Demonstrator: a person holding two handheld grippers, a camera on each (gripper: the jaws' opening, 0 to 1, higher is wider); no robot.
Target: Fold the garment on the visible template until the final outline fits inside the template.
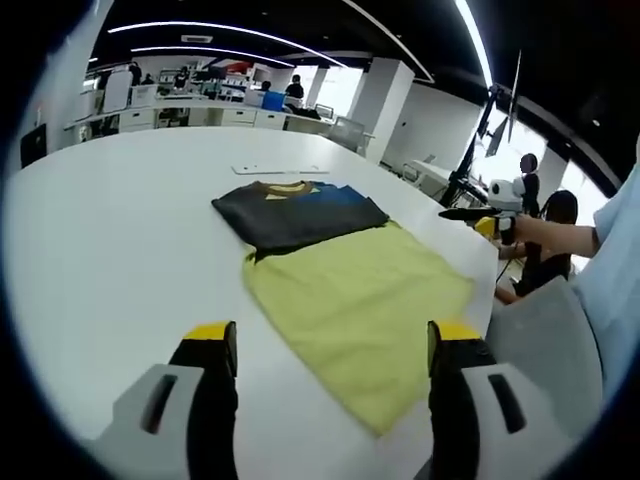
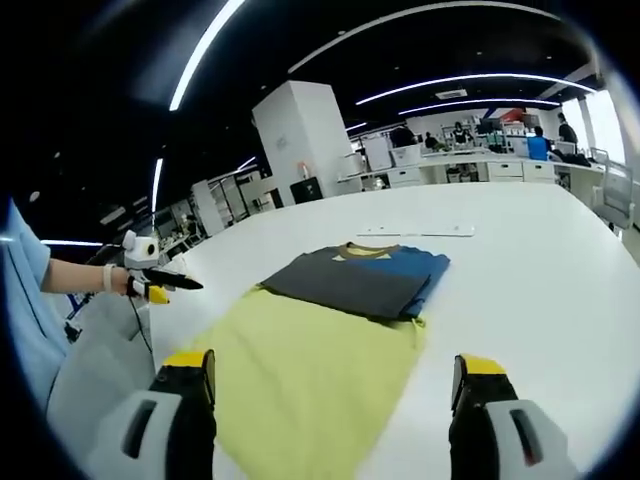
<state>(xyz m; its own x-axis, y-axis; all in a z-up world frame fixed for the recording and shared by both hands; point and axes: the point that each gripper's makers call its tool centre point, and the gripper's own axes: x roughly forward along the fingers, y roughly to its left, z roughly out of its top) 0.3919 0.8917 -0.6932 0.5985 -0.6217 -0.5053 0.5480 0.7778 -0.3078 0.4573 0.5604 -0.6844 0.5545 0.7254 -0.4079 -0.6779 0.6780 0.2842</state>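
Observation:
A folded garment (image 1: 300,212) (image 2: 360,275), dark grey and blue with a yellow collar, lies across the far end of a yellow template sheet (image 1: 365,300) (image 2: 310,375) on the white table (image 1: 110,250) (image 2: 530,270). My left gripper (image 1: 333,340) hovers open over the near part of the sheet with nothing between its jaws; in the right gripper view it sits at the left (image 2: 160,283), held in a hand. My right gripper (image 2: 335,365) is open and empty above the sheet too, and it enters the left gripper view from the right (image 1: 478,215).
A thin white strip (image 1: 280,169) (image 2: 415,232) lies on the table beyond the garment. A grey chair back (image 1: 545,335) (image 2: 90,370) stands at the table edge. People (image 1: 550,225) sit nearby. Office desks (image 1: 200,115) line the background.

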